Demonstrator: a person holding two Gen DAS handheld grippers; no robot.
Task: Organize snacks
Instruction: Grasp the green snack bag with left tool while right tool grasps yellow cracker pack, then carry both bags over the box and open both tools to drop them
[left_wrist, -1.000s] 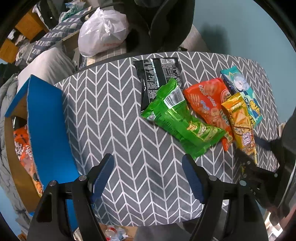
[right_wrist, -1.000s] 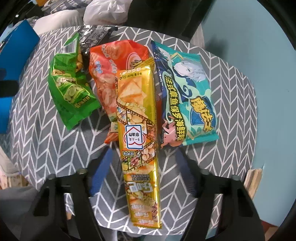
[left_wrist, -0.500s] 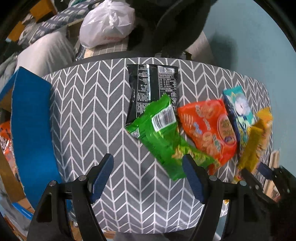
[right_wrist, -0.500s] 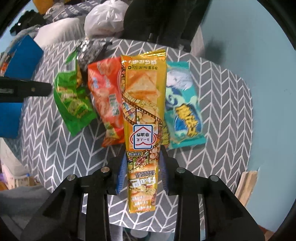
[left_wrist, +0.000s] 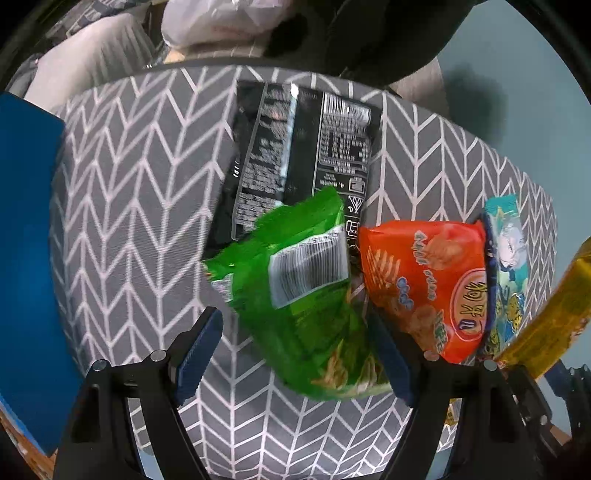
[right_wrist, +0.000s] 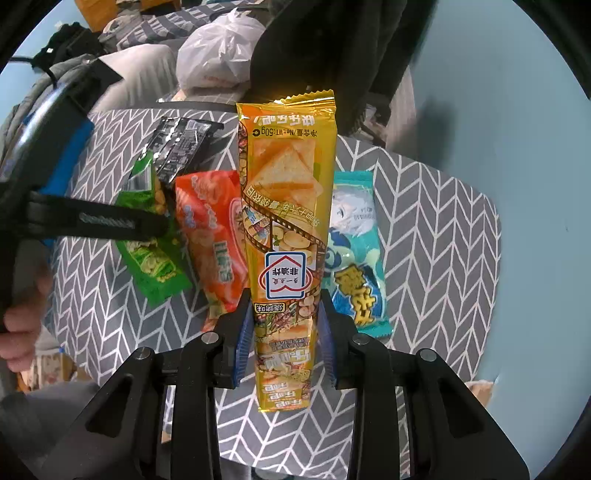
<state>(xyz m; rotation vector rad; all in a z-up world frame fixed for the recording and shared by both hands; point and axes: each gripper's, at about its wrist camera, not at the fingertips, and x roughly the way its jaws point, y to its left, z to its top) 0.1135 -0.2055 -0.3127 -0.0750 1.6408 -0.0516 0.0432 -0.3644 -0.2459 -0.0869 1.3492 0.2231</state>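
Here the right claw (right_wrist: 283, 328) is pinched on one yellow snack packet (right_wrist: 286, 236), lifted clear above the chevron tabletop (right_wrist: 436, 229). Four packets lie there, overlapping: black (left_wrist: 301, 155), green (left_wrist: 306, 295), orange (left_wrist: 424, 284), teal (right_wrist: 354, 251). The left claw (left_wrist: 295, 354) is spread over the green one; a blue box (left_wrist: 26, 258) stands alongside.

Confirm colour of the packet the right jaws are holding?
Golden yellow packet, with cracker pictures; clearest in the right wrist view.

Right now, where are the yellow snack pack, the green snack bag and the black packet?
yellow snack pack (right_wrist: 286, 236), right wrist view, printed middle.
green snack bag (left_wrist: 306, 295), left wrist view, below its barcode.
black packet (left_wrist: 295, 147), left wrist view, back seam.
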